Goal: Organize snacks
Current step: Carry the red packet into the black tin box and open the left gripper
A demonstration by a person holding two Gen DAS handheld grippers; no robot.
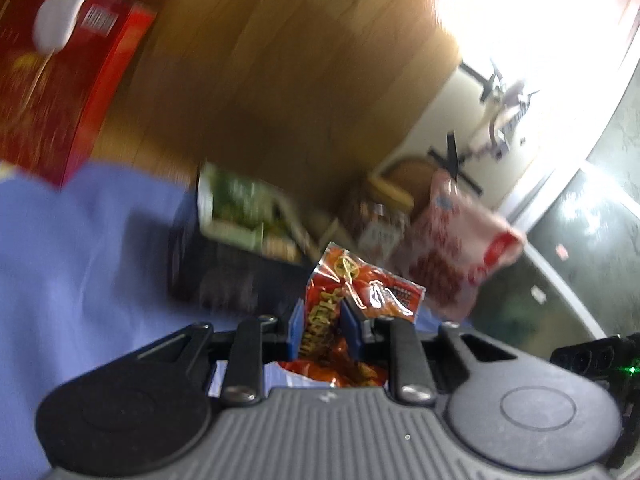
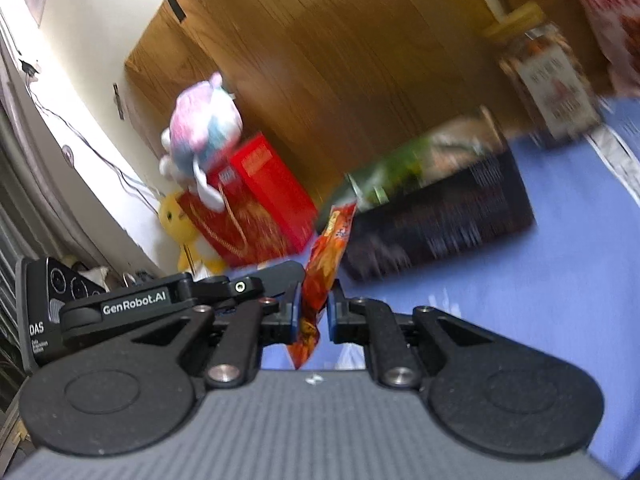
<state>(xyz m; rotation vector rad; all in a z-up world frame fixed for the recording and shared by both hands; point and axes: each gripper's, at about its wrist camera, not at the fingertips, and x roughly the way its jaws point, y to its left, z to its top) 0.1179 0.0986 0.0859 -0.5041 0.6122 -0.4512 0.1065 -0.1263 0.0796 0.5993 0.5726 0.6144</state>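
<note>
Two grippers pinch one red snack packet point(image 1: 352, 300): your left gripper point(image 1: 324, 330) and right gripper point(image 2: 314, 312) each clamp it above the blue cloth point(image 2: 520, 300). Just beyond stands a black basket point(image 2: 448, 216) of green packets, a jar point(image 2: 548, 80) farther right, a red box point(image 2: 256, 200) far left.

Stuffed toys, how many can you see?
2: a pink-and-blue plush sitting on the red gift box, and a yellow plush beside that box. Others may be hidden.

Heavy motion blur in both views, blown-out glare upper right of left view, fisheye-bent edges, near foreground sharp
</note>
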